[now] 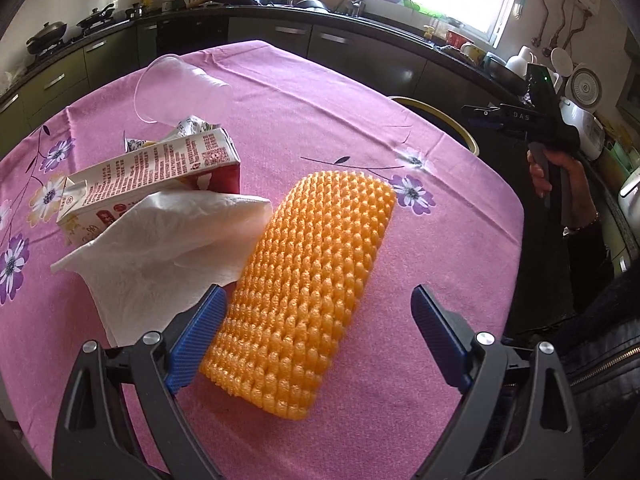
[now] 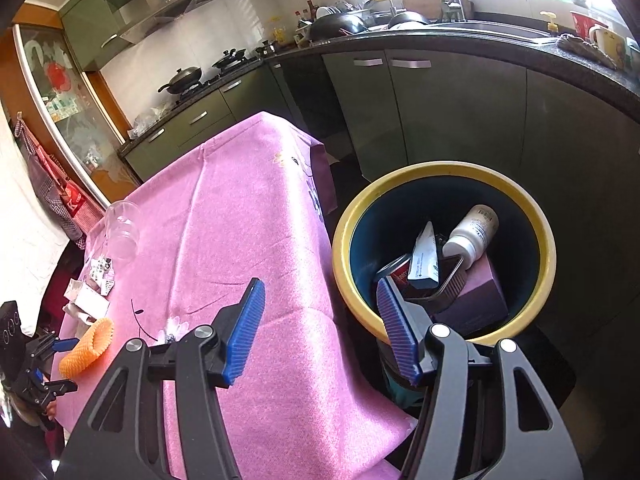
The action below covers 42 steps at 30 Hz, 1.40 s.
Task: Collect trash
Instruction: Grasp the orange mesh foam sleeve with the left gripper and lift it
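Observation:
An orange foam fruit net [image 1: 304, 288] lies on the pink tablecloth [image 1: 320, 120]. My left gripper [image 1: 320, 320] is open, its blue pads either side of the net's near end. A white paper napkin [image 1: 160, 248], a milk carton [image 1: 152, 176] and a tipped clear plastic cup [image 1: 180, 88] lie to the left. My right gripper [image 2: 320, 320] is open and empty, above the table edge beside the yellow-rimmed trash bin [image 2: 348, 240]. The bin holds a white bottle [image 2: 472, 236], a tube, a tin and a purple box. The net [image 2: 86, 346] and cup [image 2: 122, 230] also show in the right wrist view.
Dark kitchen cabinets and a cluttered counter [image 2: 440, 36] run behind the table. The bin rim [image 1: 460, 128] peeks over the table's far edge. The hand with the right gripper [image 1: 520, 120] is at the right. The left gripper [image 2: 40, 360] shows at far left.

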Available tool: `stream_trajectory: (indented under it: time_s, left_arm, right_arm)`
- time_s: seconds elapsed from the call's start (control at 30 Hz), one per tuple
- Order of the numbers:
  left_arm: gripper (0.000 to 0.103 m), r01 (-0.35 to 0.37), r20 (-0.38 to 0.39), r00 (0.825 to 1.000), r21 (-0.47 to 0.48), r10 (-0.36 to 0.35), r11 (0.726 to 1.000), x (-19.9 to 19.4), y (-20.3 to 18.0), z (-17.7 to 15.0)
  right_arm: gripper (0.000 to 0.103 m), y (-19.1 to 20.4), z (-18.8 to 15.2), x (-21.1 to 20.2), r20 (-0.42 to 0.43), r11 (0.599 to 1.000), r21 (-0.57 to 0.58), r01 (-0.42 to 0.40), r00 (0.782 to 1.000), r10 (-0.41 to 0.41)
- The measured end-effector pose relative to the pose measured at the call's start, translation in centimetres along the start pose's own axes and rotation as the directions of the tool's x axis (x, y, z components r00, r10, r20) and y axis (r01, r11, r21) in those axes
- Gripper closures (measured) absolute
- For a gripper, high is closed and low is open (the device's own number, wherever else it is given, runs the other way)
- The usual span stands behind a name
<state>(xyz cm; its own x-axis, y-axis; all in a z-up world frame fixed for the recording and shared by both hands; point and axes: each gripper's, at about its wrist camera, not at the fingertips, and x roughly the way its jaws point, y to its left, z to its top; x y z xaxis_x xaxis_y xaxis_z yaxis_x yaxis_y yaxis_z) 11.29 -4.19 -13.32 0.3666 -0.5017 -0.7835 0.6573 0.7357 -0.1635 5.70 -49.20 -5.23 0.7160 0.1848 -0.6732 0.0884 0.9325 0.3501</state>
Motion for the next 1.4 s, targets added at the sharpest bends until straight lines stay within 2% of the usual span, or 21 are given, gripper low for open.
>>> stream_trajectory:
  time_s: [0.2, 0.43, 0.53, 0.57, 0.8, 1.03, 1.1, 1.17, 1.3, 1.4]
  left_arm:
    - [0.014, 0.004, 0.013, 1.0, -0.006, -0.004, 1.0, 0.2, 0.3, 0.7]
    - [0.015, 0.009, 0.008, 1.0, 0.057, -0.01, 0.998, 0.5, -1.5, 0.9]
    - [0.03, 0.013, -0.001, 1.0, 0.075, -0.013, 0.997, 0.7, -2.3, 0.7]
    - [0.031, 0.01, -0.007, 1.0, 0.078, -0.009, 0.997, 0.8, -2.6, 0.6]
    - [0.029, 0.0, -0.037, 0.999, 0.095, 0.003, 0.995, 1.6, -4.3, 0.2]
    - [0.029, -0.022, -0.028, 0.999, 0.039, 0.023, 0.999, 2.5, -3.7, 1.8]
    - [0.033, -0.051, -0.031, 0.998, 0.032, 0.052, 0.998, 2.6, -3.8, 1.9]
    - [0.044, -0.088, -0.031, 0.996, 0.013, 0.088, 0.996, 2.6, -3.9, 1.9]
    - [0.055, -0.116, -0.031, 0.993, -0.044, 0.114, 0.992, 2.2, -4.4, 1.6]
    - [0.067, -0.154, 0.0, 0.988, -0.049, 0.154, 0.987, 1.7, -5.2, 1.3]
  right_arm:
    - [0.044, -0.1, -0.1, 0.2, -0.005, 1.0, 0.008, -0.013, 1.0, 0.013]
    - [0.044, -0.4, -0.1, 0.1, -0.007, 1.0, 0.018, -0.023, 1.0, 0.023]
    - [0.044, -0.5, -0.1, 0.2, -0.01, 0.999, 0.021, -0.029, 1.0, 0.03]
    - [0.044, -0.4, -0.2, 0.3, -0.011, 0.999, 0.02, -0.031, 0.999, 0.031]
    - [0.043, -0.4, -0.4, 0.7, -0.025, 0.999, 0.023, -0.039, 0.999, 0.04]
    - [0.041, -0.3, -0.7, 0.9, -0.034, 0.998, 0.024, -0.05, 0.998, 0.051]
    - [0.038, -0.4, -0.7, 0.7, -0.029, 0.998, 0.027, -0.05, 0.998, 0.051]
    - [0.038, -0.6, -0.6, 0.5, -0.024, 0.998, 0.031, -0.052, 0.998, 0.053]
    - [0.038, -0.8, -0.6, 0.2, -0.013, 0.997, 0.038, -0.061, 0.998, 0.061]
    - [0.038, -0.7, -0.6, 0.1, -0.011, 0.997, 0.037, -0.068, 0.998, 0.068]
